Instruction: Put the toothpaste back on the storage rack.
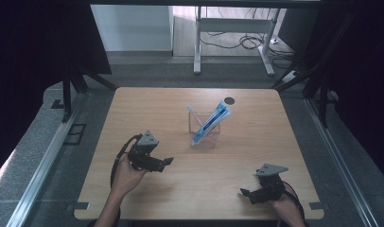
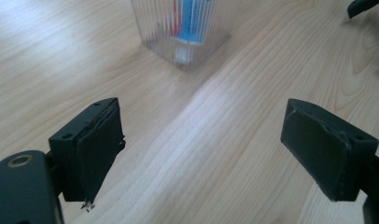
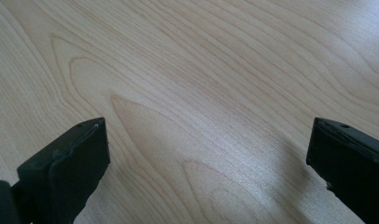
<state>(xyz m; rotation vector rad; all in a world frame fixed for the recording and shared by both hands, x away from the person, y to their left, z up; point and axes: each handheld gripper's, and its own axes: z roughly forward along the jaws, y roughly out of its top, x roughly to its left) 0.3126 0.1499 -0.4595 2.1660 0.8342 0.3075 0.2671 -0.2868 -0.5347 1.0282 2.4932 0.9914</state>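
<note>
Currently my left gripper (image 1: 165, 161) and right gripper (image 1: 244, 193) sit low over the worktop (image 1: 147, 109), fingers (image 2: 96, 144) spread, nothing held. Clear holder (image 1: 205, 128) with blue-white tube (image 1: 212, 121) stands mid-worktop, beyond both.

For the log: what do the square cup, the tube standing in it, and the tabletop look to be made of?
Cup: clear ribbed plastic, probably; the contents show through its fluted walls in the left gripper view.
Tube: blue and white, glossy, likely soft plastic, toothpaste-like; its print is unreadable.
Tabletop: pale wood grain with a smooth satin sheen; veneer or laminate can't be told.
</note>
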